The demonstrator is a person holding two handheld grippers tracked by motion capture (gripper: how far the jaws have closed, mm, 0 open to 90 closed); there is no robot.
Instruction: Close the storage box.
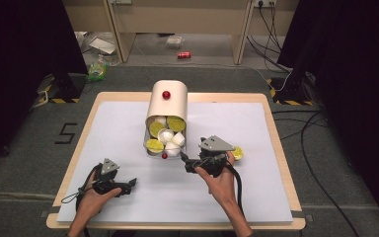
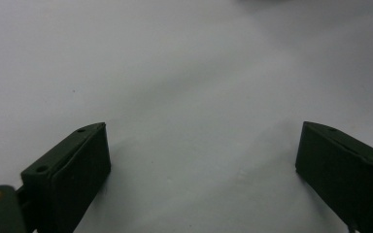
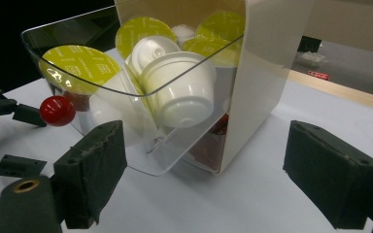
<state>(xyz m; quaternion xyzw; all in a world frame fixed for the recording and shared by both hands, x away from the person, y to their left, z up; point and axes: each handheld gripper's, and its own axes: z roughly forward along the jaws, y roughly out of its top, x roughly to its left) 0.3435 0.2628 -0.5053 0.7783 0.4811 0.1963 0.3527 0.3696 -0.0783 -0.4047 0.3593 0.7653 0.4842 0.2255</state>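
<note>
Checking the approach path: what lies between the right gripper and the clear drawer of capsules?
Nothing: bare white mat separates right gripper from the clear drawer, per right gripper view.

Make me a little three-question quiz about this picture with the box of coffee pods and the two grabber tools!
1. True or false: the right gripper is squeezing a pod.
2. What colour is the knob on the clear drawer? A blue, B red, C green.
3. What lies on the table just beyond the right hand?

Key:
1. False; its jaws stand open with nothing between them.
2. B.
3. One pod with a yellow-green lid.
</note>
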